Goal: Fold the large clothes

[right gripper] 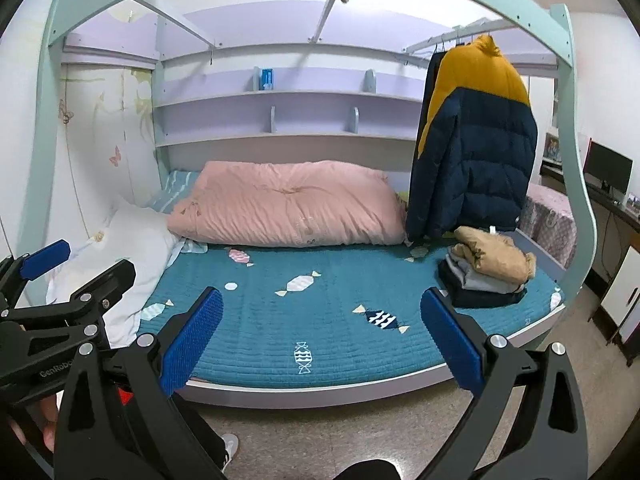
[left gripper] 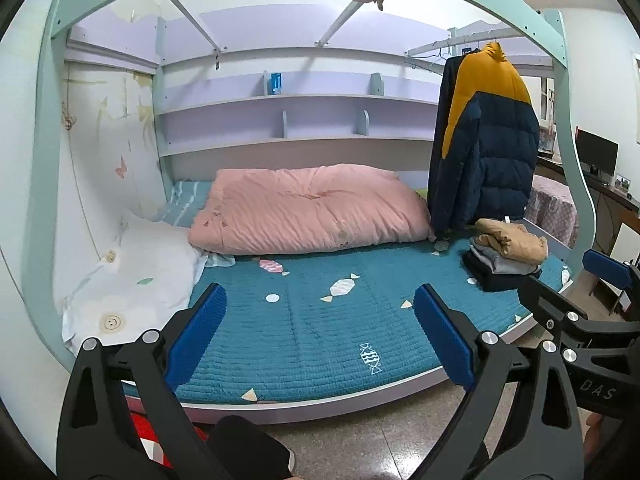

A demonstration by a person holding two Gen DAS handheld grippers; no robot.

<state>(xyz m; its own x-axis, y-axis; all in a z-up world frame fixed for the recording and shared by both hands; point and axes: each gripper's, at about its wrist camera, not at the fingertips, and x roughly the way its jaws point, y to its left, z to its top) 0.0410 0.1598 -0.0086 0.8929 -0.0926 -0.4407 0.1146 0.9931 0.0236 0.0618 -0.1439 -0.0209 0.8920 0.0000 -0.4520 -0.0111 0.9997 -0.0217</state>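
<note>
A navy and mustard puffer jacket (left gripper: 486,136) (right gripper: 476,136) hangs from a rail at the bed's right end. Below it a stack of folded clothes (left gripper: 506,254) (right gripper: 486,274), tan on top, rests on the teal quilted bed sheet (left gripper: 320,320) (right gripper: 320,320). My left gripper (left gripper: 320,332) is open over the bed's near edge, with nothing between its blue pads. My right gripper (right gripper: 322,332) is open too, and empty. Each gripper shows at the edge of the other's view: the right gripper (left gripper: 576,288) at the far right, the left gripper (right gripper: 76,264) at the far left.
A pink duvet (left gripper: 308,210) (right gripper: 288,204) lies bunched at the back of the bed, with a white pillow (left gripper: 136,280) (right gripper: 120,256) on the left. The pale green bed frame (left gripper: 52,200) arches overhead, shelves behind. A desk with a monitor (right gripper: 608,168) stands right. Tiled floor (right gripper: 340,428) lies below.
</note>
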